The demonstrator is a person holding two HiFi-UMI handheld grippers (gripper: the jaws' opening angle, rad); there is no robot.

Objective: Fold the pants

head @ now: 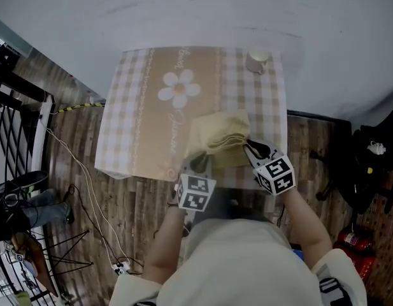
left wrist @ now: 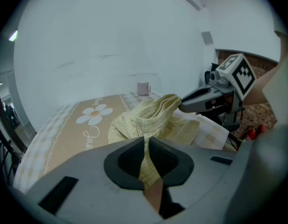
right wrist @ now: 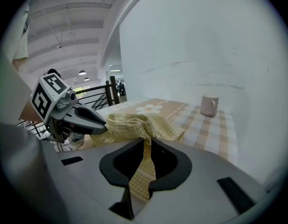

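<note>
The yellow checked pants (head: 220, 136) lie bunched near the front edge of the table (head: 135, 116), partly lifted. My left gripper (head: 199, 160) is shut on a strip of the cloth at the pants' near left corner. In the left gripper view the cloth (left wrist: 153, 120) runs down between the closed jaws of that gripper (left wrist: 146, 149). My right gripper (head: 248, 147) is shut on the near right corner. The right gripper view shows the fabric (right wrist: 134, 125) pinched in that gripper (right wrist: 146, 157). Each gripper sees the other, the right gripper (left wrist: 196, 100) and the left gripper (right wrist: 90, 120), holding the raised fold.
A pale mug (head: 257, 60) stands at the table's far right corner, against the white wall. The tablecloth has a daisy print (head: 179, 89). Cables (head: 81, 183) trail over the wooden floor at left, beside a black railing (head: 11, 126). A red fire extinguisher (head: 350, 242) stands at the lower right.
</note>
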